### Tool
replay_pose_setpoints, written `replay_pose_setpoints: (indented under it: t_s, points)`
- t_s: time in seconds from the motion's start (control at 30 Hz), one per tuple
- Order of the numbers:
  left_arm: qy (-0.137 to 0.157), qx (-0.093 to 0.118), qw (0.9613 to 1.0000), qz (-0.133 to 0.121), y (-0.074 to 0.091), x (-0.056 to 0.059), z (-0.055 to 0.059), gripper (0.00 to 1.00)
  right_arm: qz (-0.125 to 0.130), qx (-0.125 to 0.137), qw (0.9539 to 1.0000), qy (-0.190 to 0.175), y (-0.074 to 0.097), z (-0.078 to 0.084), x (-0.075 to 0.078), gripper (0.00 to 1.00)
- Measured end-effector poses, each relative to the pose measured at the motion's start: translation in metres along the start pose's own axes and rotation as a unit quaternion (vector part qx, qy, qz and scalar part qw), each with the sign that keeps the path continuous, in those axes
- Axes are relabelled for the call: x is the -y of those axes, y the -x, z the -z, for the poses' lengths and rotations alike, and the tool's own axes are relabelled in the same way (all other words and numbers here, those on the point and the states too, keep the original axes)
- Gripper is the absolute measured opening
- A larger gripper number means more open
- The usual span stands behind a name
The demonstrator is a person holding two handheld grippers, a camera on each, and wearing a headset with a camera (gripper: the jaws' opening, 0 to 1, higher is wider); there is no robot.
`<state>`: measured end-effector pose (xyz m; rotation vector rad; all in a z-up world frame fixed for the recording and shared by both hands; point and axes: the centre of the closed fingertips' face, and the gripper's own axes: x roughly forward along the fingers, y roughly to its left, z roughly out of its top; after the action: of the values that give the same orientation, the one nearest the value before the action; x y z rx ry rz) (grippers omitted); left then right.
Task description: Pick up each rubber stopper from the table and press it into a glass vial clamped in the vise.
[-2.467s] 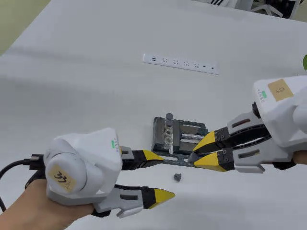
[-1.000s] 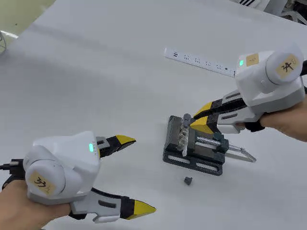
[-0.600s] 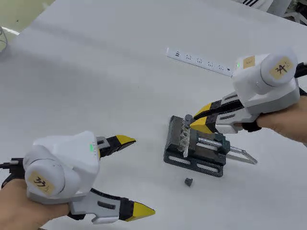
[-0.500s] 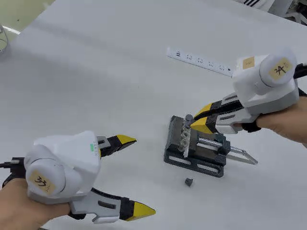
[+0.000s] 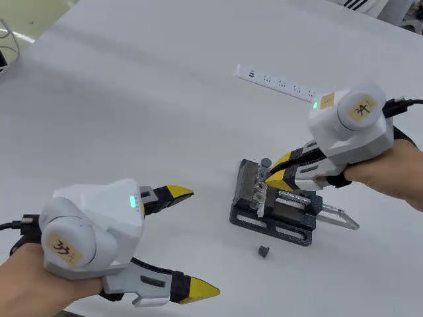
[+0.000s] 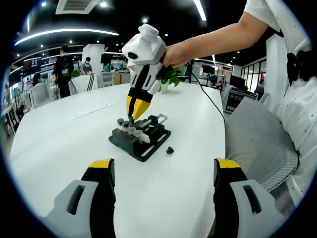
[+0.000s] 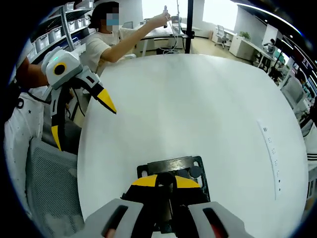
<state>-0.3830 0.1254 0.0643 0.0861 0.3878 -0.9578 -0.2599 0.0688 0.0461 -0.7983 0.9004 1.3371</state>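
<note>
**A:** Where are the right tongs [image 5: 269, 173]?

**B:** Over the vise [image 5: 294, 210], reaching in from its 2 o'clock in the head view. The yellow tips are drawn almost together. In the right gripper view a small dark piece, the held stopper [image 7: 166, 181], sits pinched between them.

**A:** And what is under them?

**B:** The row of clear glass vials [image 5: 257, 193], clamped upright between the vise's jaws. The tips are just above that row. I can't tell whether the held stopper touches a vial's mouth.

**A:** Is any vial capped?

**B:** Yes. The vial at the 12 o'clock end of the row carries a grey seated stopper [image 5: 266, 162], just beside the tips of the right tongs.

**A:** Any stoppers on the table [image 5: 132, 99]?

**B:** One loose stopper [image 5: 264, 251] lies at 6 o'clock from the vise, near its base plate but not touching it. In the left gripper view it is at 4 o'clock from the vise.

**A:** The left tongs [image 5: 190, 240]?

**B:** Spread wide with nothing between the jaws, well apart from the vise at its 8 o'clock, with a hand [image 5: 30, 284] round the white body.

**A:** Anything else?

**B:** A white power strip [image 5: 277, 84] lies at 12 o'clock from the vise, well apart from it.
</note>
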Motion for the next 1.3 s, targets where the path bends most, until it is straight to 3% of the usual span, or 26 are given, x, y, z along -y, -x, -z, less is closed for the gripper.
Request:
replay_pose_setpoints:
  t_s: [0.47,1.3]
  points:
    - [0.005,0.0,1.0,0.001,0.001,0.001,0.003,0.8,-0.004,-0.017,0.9998,0.001,-0.011,0.007,0.002,0.06]
    - [0.012,0.003,0.9999,0.002,0.001,-0.001,0.003,0.79,-0.007,-0.037,0.9992,0.015,-0.014,0.009,0.003,0.05]
